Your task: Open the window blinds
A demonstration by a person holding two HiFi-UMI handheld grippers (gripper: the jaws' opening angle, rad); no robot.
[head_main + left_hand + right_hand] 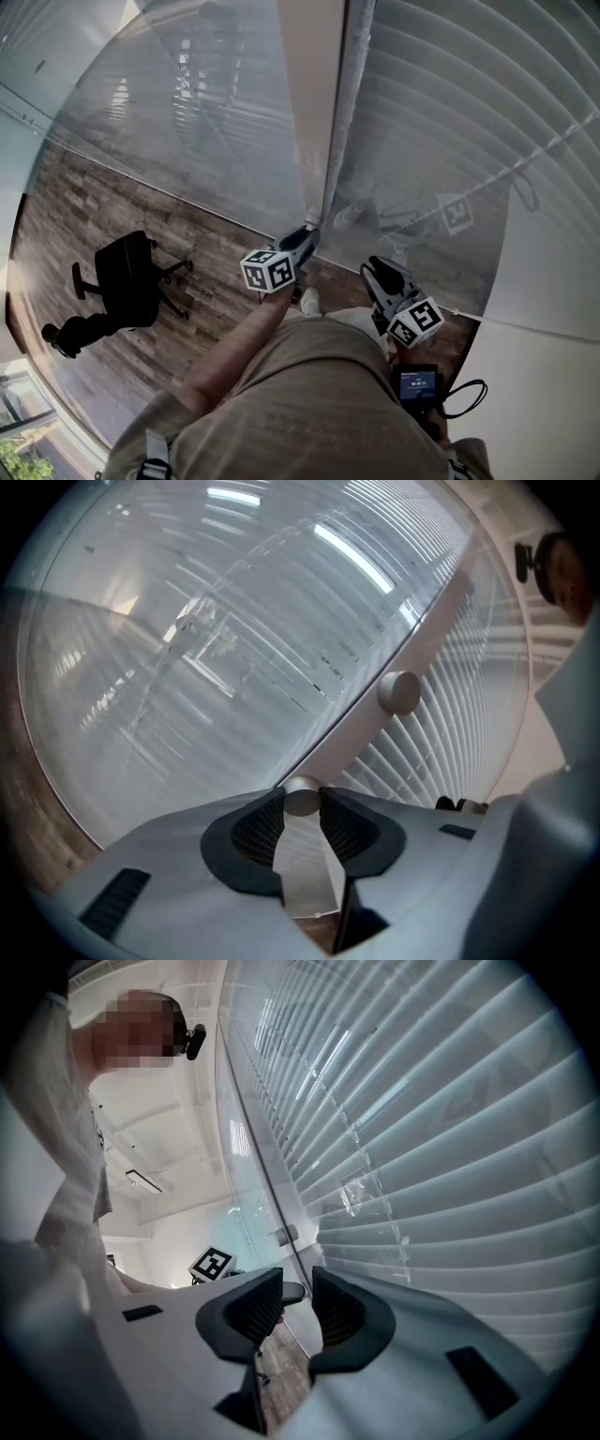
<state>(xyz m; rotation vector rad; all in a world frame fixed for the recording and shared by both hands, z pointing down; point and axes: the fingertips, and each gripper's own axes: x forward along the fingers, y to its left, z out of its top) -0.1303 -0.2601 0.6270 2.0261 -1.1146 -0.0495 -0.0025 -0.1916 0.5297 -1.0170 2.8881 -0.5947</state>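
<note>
A pale, see-through blind wand [339, 131] hangs down in front of the white slatted blinds [469, 112], beside a beige mullion [309, 94]. My left gripper [307, 232] is at the wand's lower end. In the left gripper view its dark pads are pressed on either side of the wand [302, 799], whose round tip shows between them. The slats [469, 714] run behind it to the right. My right gripper [375, 267] is lower and to the right, close to the blinds [450, 1147]. Its jaws [297, 1302] stand apart with nothing between them.
A glass wall [187, 112] runs to the left of the mullion, with wooden floor [94, 216] below it. A black office chair [127, 277] stands on that floor at the left. A plain white wall panel [548, 281] sits at the right.
</note>
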